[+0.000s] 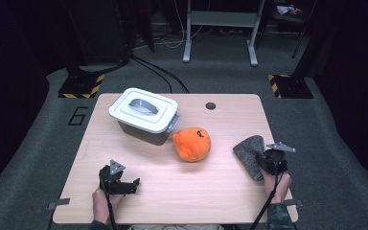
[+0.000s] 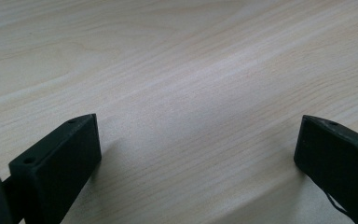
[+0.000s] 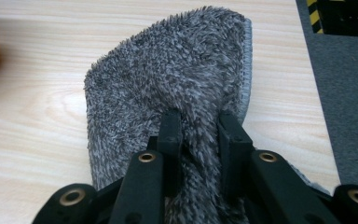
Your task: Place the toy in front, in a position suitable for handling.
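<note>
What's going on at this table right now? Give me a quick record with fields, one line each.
Surface: wooden table
Right gripper: jaws shut on a fold of the grey fuzzy cloth, near the table's right edge
Left gripper: jaws wide open, nothing between them, over bare wood at the near left
Middle of table: orange plush toy, untouched
Far left: grey bin with white lid, lid on
Work in hand: handling the cloth
</note>
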`<state>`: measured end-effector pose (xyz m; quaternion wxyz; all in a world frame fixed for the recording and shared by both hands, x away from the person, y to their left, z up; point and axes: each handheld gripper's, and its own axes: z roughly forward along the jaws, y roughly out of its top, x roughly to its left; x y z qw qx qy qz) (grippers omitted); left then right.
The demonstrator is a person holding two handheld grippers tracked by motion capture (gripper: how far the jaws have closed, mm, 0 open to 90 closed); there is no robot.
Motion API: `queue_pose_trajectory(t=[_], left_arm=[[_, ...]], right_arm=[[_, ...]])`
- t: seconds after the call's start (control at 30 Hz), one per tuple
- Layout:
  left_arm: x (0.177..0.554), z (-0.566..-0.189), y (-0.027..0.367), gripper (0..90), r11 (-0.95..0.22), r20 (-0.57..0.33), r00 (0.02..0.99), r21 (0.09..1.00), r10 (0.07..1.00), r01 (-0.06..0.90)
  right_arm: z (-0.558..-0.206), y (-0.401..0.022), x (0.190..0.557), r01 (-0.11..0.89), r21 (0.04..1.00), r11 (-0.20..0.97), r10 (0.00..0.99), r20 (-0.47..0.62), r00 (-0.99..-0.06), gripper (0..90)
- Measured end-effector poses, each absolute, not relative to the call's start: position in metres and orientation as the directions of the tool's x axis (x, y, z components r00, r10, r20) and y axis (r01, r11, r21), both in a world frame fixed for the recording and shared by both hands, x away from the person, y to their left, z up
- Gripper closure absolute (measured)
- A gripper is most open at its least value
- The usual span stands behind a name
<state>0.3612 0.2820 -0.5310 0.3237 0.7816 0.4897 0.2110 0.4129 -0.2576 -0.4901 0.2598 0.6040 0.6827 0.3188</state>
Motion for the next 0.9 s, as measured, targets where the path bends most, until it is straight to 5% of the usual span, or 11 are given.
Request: queue_pose_trajectory(t=[0.33, 0.7, 0.9], left_arm=[[0.361, -0.531, 0.282, 0.2, -0.31, 0.013, 0.43, 0.711, 0.903, 0.631], [0.361, -0.531, 0.282, 0.3, -0.311, 0.014, 0.431, 0.713, 0.902, 0.629], [0.361, -0.531, 0.282, 0.3, -0.311, 0.013, 0.432, 0.713, 0.902, 0.629]], right_arm=[[-0.503, -0.259, 0.428, 0.682, 0.729, 0.055, 0.994, 0.021, -0.104, 67.0], [-0.496, -0.264, 0.419, 0.669, 0.742, 0.053, 0.993, 0.033, -0.116, 18.3], [-0.49, -0.268, 0.393, 0.647, 0.757, 0.085, 0.986, 0.03, -0.165, 10.4]])
